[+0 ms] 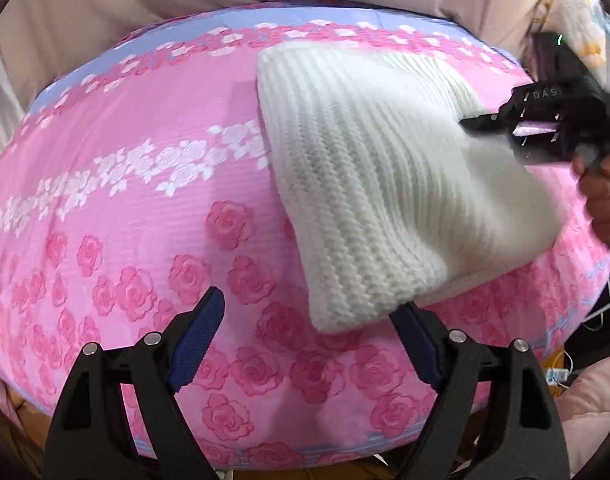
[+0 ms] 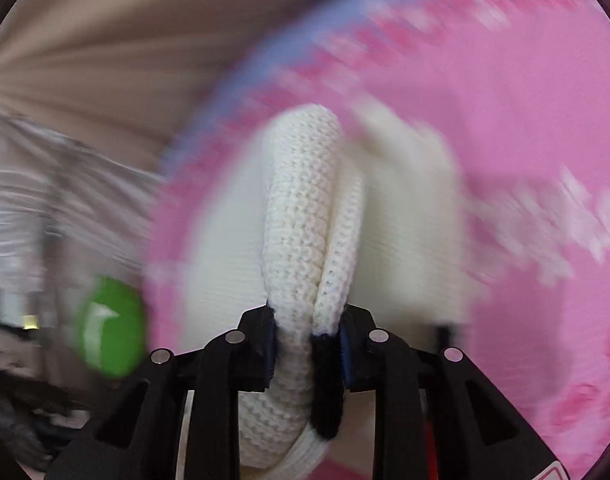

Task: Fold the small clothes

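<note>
While right pinches: right gripper (image 2: 308, 334) clamps knit (image 1: 369, 176) edge, lifting it to fold
Left gripper (image 1: 309, 344): spread, idle near corner
Bed (image 1: 137, 168): folding surface

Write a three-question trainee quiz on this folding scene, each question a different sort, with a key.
1. True or false: the left tool is shut on the knit.
2. Multiple choice: what does the right tool grip? A) the pink sheet B) the white knit C) nothing
3. Fill in: the knit lies on a sheet printed with pink ____.

Key: 1 false, the left tool is open with nothing between its fingers; 2 B, knit edges are pinched between its pads; 3 roses.
</note>
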